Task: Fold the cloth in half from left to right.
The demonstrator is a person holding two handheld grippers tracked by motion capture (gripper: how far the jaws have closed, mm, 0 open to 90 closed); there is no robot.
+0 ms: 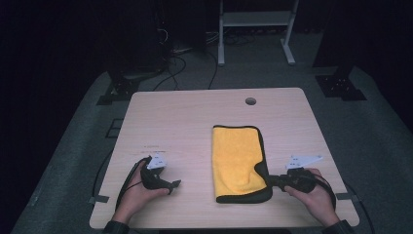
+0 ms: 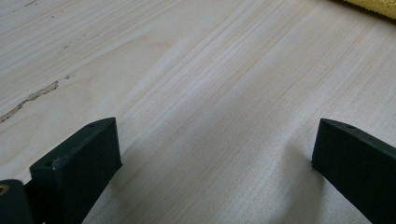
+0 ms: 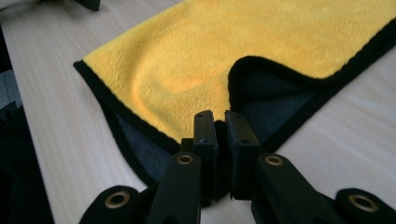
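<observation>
A yellow cloth (image 1: 236,158) with a black hem lies folded on the wooden table (image 1: 185,126), right of centre. My right gripper (image 1: 273,181) is at its near right corner, jaws closed on the black-edged corner of the cloth (image 3: 196,79), which is lifted and curled a little. In the right gripper view the right gripper (image 3: 220,116) pinches the hem, and a dark grey underside shows beneath the yellow layer. My left gripper (image 1: 174,186) rests low over bare wood at the near left. Its left gripper (image 2: 215,144) jaws stand wide apart with nothing between them.
A round cable hole (image 1: 250,101) sits near the table's far edge. Beyond the table are a white metal frame (image 1: 255,19), cables on the floor and dark stands. A person's hands hold both grippers near the front edge.
</observation>
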